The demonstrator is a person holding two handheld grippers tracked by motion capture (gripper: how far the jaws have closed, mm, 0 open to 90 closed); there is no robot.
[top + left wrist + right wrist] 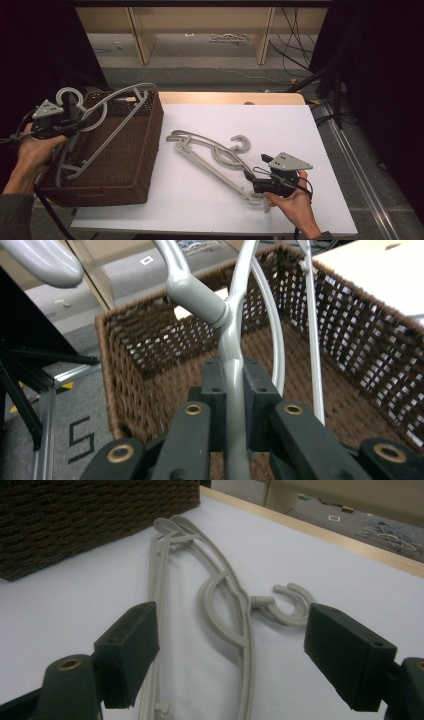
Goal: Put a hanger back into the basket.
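A grey plastic hanger point(107, 122) hangs over the brown wicker basket point(150, 145) at the table's left. My left gripper point(67, 125) is shut on it just below the hook; in the left gripper view the hanger's stem point(231, 365) runs up between the pads point(215, 390). Two more grey hangers point(210, 157) lie stacked on the white tabletop, hooks to the right. My right gripper point(252, 182) stands open at their near end; in the right gripper view these hangers point(225, 610) stretch away between its spread pads point(127, 650).
The basket's woven wall point(75, 520) stands left of the lying hangers. The white table surface point(280, 125) extends right and back to a wooden edge point(235, 97). Cables point(295, 45) and shelving legs stand on the floor behind.
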